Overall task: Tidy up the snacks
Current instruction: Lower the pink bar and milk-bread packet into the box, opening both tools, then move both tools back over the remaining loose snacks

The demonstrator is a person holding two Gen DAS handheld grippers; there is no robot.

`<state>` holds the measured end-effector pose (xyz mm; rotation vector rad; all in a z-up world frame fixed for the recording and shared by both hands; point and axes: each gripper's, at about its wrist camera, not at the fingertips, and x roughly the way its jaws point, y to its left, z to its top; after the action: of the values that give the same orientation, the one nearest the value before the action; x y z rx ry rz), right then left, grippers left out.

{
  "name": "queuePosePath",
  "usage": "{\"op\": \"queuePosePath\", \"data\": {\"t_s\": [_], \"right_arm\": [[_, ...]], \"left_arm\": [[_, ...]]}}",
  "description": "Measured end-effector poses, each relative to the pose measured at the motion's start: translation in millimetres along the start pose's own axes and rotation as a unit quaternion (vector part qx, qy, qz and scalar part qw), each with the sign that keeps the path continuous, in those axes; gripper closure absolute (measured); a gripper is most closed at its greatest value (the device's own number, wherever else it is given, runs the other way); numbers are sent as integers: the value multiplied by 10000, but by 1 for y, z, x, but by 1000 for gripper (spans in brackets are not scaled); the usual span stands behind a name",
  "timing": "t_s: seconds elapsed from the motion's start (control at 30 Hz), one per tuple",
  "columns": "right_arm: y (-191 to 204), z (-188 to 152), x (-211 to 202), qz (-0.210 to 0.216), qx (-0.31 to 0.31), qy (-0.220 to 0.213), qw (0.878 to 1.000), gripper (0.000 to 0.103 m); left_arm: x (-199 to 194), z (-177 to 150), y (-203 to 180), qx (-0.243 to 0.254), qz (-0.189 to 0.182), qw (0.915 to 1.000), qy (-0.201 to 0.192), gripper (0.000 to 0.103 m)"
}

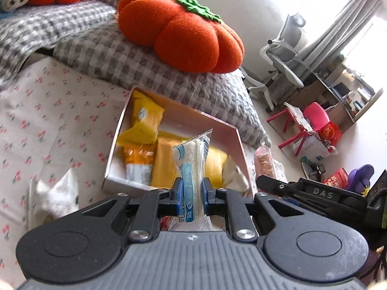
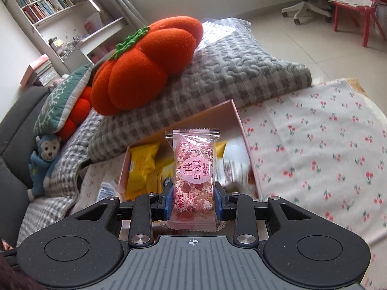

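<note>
My left gripper (image 1: 191, 189) is shut on a white sandwich snack in a clear wrapper with blue print (image 1: 192, 166), held just above the near edge of a pink open box (image 1: 232, 133). The box holds several yellow and orange snack packs (image 1: 145, 118). My right gripper (image 2: 193, 194) is shut on a pink flaky snack bar in a clear wrapper (image 2: 194, 174), held above the same box (image 2: 235, 113), whose yellow packs (image 2: 141, 166) show behind it. The right gripper's snack (image 1: 264, 160) and finger (image 1: 278, 184) show at the right of the left wrist view.
The box sits on a cherry-print cloth (image 1: 48, 111) (image 2: 314, 149). A white wrapped snack (image 1: 55, 193) lies left of the box. An orange pumpkin cushion (image 1: 181, 31) (image 2: 145, 67) rests on a grey checked blanket (image 1: 121, 58) behind it. A chair (image 1: 283, 55) and red stool (image 1: 300, 130) stand on the floor.
</note>
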<state>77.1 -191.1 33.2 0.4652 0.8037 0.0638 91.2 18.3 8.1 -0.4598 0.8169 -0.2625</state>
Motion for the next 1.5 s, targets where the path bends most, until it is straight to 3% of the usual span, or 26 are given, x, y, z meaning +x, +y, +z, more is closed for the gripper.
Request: {"op": "queuePosePath", "data": {"t_s": [0.37,0.67,0.97,1.07,1.13,1.3,1.5], "right_arm": [[-17,32,41,-13,-121,-171,9998,71],[-26,39,74,-25,-102,-98,9999,71],[-25,39,83,-14,-130,-89,9999,67],[-26,42,79,35,-23,-83,10000,64],[-25,42,73,93,27,-115,9999,48],[-21,44,59,-25,11,-163,9999,35],[-16,43,32,-73,74,-179,9998,28]], "left_arm": [[75,44,-8,297,135,9994,76,89],[128,45,-15,315,-67,9989,333,89],[132,43,-12,386,-228,9985,303,88],[125,43,-11,475,-183,9985,212,74],[121,44,-10,524,-133,9983,203,66],[107,44,-14,826,41,9963,240,40],[84,43,-18,876,236,9957,198,30]]}}
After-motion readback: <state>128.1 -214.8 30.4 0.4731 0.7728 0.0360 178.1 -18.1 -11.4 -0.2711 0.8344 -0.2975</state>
